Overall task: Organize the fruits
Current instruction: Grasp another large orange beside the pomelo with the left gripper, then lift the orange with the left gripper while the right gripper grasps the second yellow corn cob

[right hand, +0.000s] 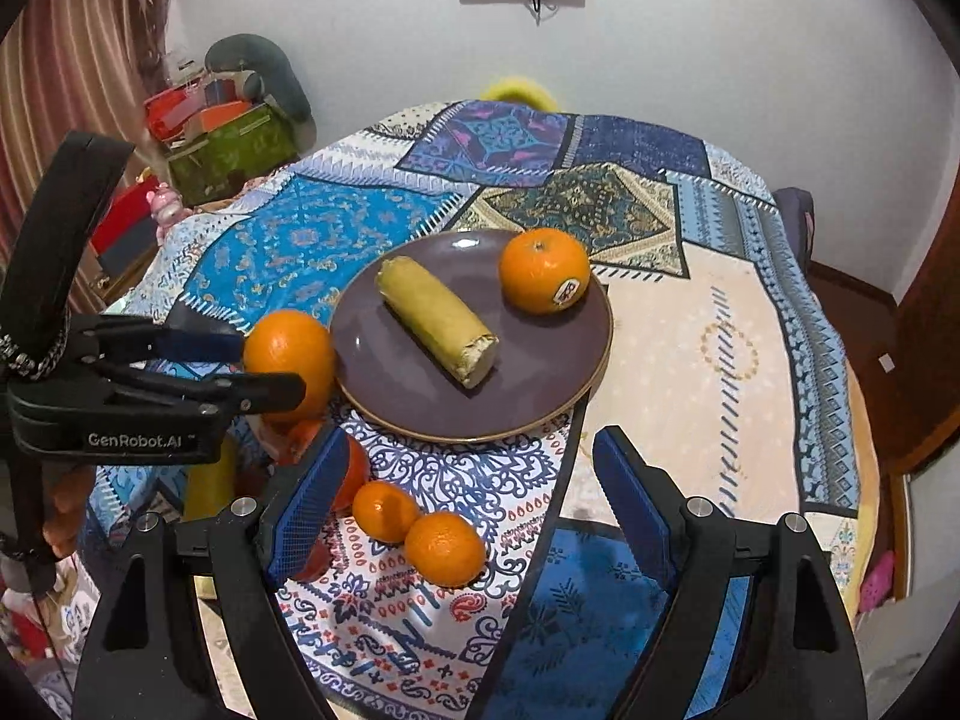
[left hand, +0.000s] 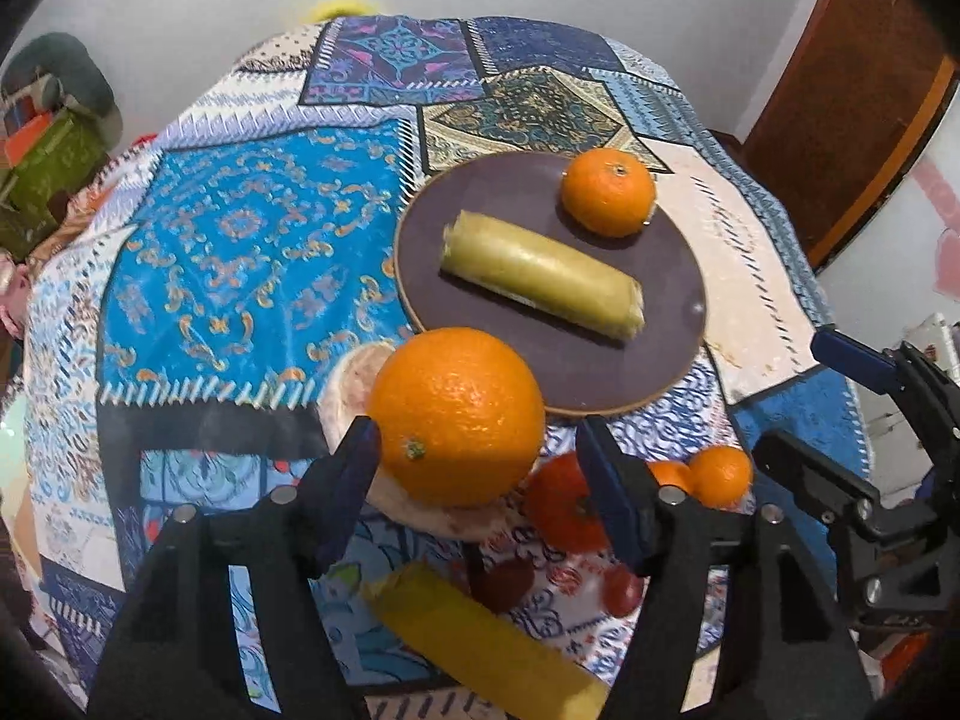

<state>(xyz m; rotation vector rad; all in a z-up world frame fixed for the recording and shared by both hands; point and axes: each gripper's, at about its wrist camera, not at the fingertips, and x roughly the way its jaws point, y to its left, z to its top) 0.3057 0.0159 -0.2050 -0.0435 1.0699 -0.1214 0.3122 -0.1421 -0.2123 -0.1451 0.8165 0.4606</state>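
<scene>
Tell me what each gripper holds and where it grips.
The left gripper has the big orange between its jaws, but a firm grip cannot be confirmed. The right gripper holds nothing; its jaws are open.

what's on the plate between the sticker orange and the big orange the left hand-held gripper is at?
A yellow-green roll lies on the purple plate between the sticker orange and the big orange; right wrist view shows it best.
</scene>
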